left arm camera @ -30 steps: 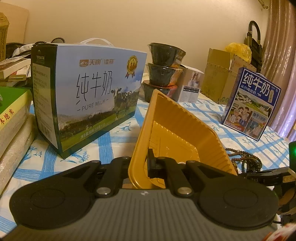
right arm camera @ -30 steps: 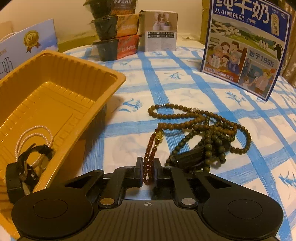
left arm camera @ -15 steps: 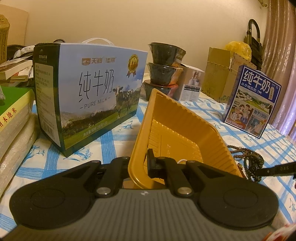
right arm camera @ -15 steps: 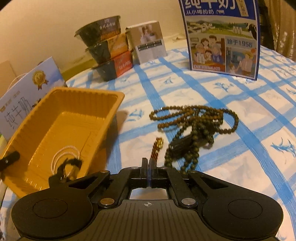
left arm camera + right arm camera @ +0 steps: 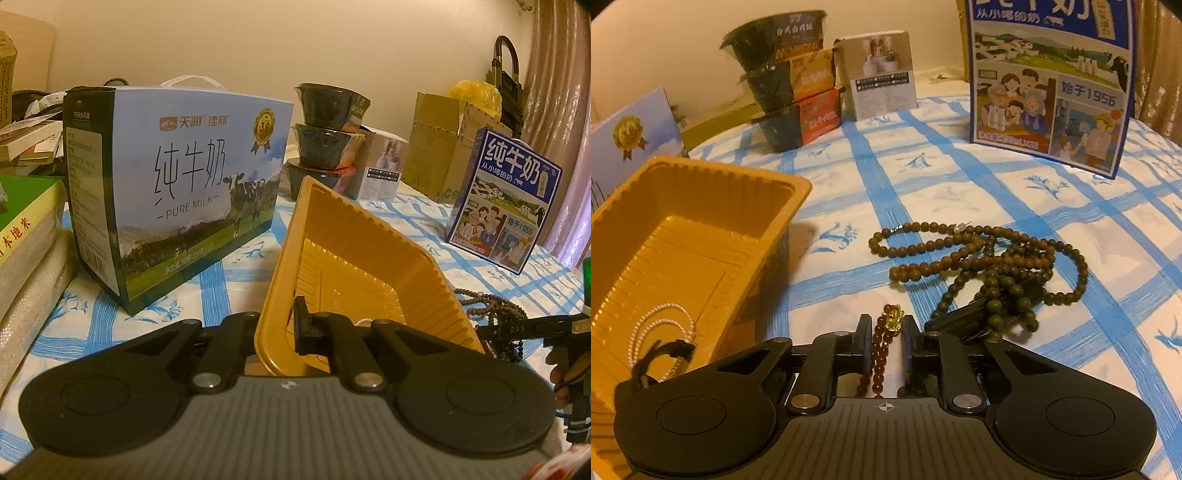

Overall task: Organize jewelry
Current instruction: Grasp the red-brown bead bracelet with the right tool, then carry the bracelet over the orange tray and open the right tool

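1. The left gripper (image 5: 291,325) is clamped on the tray (image 5: 354,258) wall, tilting it; a slip could spill the pearls (image 5: 661,332).
2. The right gripper (image 5: 884,339) is opening around the bracelet (image 5: 882,347) lying on the cloth (image 5: 923,166) beside the tray; the neighbouring beads (image 5: 990,266) could snag.
3. The milk box (image 5: 184,192) reads "PURE MILK"; the blue carton (image 5: 1049,81) reads "1956".

Large milk carton (image 5: 177,192) stands on the blue-checked cloth (image 5: 960,177); just right of it three stacked bowls (image 5: 325,140), then a small box (image 5: 382,166); far right, a blue milk box (image 5: 506,199); books (image 5: 26,218) left
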`<state>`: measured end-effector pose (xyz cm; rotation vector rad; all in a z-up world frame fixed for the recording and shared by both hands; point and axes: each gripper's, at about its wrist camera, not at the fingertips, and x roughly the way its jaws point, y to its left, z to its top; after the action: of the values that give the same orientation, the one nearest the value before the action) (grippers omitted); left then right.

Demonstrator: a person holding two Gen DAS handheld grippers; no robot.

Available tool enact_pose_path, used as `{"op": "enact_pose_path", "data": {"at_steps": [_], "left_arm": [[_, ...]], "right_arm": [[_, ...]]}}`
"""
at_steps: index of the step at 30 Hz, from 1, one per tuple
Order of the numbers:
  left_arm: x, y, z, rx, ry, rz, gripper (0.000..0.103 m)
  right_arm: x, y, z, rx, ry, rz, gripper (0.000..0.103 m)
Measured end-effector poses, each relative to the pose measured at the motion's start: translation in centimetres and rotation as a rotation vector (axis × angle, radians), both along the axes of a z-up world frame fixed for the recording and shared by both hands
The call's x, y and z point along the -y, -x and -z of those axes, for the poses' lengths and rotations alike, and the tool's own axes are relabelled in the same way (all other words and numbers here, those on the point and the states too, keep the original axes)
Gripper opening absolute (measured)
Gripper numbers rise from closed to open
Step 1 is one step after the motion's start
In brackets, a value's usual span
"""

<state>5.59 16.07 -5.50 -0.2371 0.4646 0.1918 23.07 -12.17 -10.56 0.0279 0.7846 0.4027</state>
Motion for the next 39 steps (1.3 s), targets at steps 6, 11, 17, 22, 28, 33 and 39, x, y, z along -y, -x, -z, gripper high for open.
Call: {"op": "enact_pose_path", "data": {"at_steps": [6, 11, 17, 22, 28, 33, 39], "left_arm": [[-0.1, 0.0, 0.2, -0.004, 0.005, 0.0, 0.006], [-0.2, 0.0, 0.2, -0.002, 0.008, 0.0, 0.006], [-0.2, 0.0, 0.2, -0.002, 0.006, 0.0, 0.006], [-0.3, 0.0, 0.2, 0.0, 0.007, 0.001, 0.006], [-0.1, -0.1, 0.0, 0.001, 0.003, 0.002, 0.006], [0.0, -0.3, -0.1, -0.001, -0.003, 0.007, 0.006], [0.0, -0.5, 0.0, -0.009, -0.008, 0.008, 0.006]], "right_arm": [[-0.5, -0.3, 0.4, 0.022, 0.034, -0.019, 0.016], [0.4, 0.1, -0.4, 0.019, 0.002, -0.031, 0.0], [1.2, 1.5, -2.1, 0.025, -0.053, -0.05, 0.001], [1.0, 2.0, -2.4, 0.052, -0.057, -0.056, 0.0], [0.8, 0.9, -1.5, 0.031, -0.038, -0.027, 0.033], [-0.3, 0.2, 0.1, 0.034, 0.008, -0.044, 0.032], [-0.9, 0.9, 0.4, 0.062, 0.057, -0.07, 0.006]]}}
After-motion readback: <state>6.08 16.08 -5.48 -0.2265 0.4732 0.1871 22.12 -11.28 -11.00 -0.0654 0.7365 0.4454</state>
